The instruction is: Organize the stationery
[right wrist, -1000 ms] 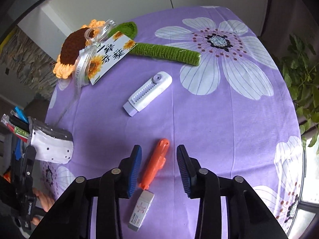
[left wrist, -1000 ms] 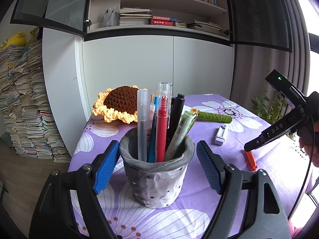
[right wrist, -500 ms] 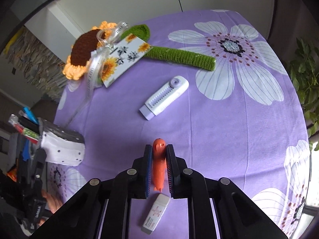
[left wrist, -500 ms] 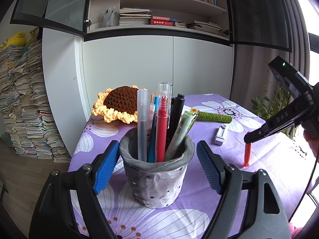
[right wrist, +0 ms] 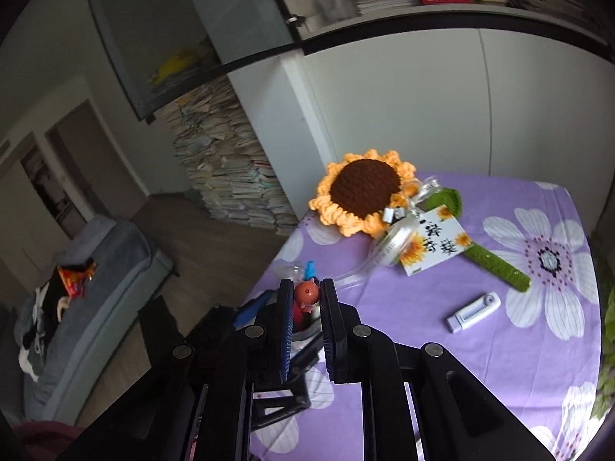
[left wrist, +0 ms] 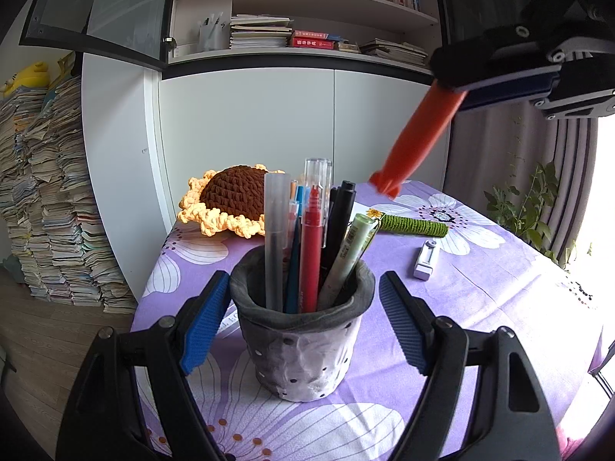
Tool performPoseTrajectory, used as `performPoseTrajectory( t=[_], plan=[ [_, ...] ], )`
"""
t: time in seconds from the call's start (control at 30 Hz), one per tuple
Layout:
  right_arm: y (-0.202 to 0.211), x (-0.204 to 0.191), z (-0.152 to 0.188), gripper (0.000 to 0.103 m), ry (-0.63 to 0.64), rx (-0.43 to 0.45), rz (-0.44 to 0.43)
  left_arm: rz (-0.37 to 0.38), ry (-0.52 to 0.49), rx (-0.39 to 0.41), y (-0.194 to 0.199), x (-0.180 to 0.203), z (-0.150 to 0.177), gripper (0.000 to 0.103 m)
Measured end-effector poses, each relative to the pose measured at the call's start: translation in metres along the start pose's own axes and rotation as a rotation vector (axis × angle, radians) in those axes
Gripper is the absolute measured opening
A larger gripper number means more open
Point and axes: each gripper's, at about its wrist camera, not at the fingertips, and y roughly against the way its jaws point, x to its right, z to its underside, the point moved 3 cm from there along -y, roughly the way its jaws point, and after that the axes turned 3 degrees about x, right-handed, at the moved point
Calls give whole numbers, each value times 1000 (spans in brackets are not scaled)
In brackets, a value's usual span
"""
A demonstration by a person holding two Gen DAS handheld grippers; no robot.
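Orange pen (left wrist: 419, 136) is clamped in right hand-held gripper (right wrist: 306, 307), raised above and beside the grey pen cup (left wrist: 303, 349). Left hand-held gripper (left wrist: 303, 317) straddles the cup, released, pads not pressing. Advice: tip the pen vertical, lower it into a gap between pens.

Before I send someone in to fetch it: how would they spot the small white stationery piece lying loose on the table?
On the purple flowered tablecloth, look past the grey pen pot toward the green crocheted stem. The small white slider piece lies flat just in front of that stem, the only white plastic thing there.
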Motion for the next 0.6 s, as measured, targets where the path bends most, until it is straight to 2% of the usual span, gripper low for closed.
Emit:
performPoseTrajectory(
  t=[0.2, 0.33, 0.47, 0.6],
  plan=[
    [-49, 2, 20, 15, 7, -152, 23, 2, -1, 2, 0, 0, 1, 79],
    [-67, 8, 27, 15, -7, -202, 28, 2, -1, 2, -1, 1, 1, 79],
    [-62, 8, 25, 15, -11, -201, 18, 2, -1, 1, -1, 1, 1, 79],
    [-34, 13, 16, 15, -19, -141, 30, 2, -1, 1, -1, 0, 1, 79]
  ],
)
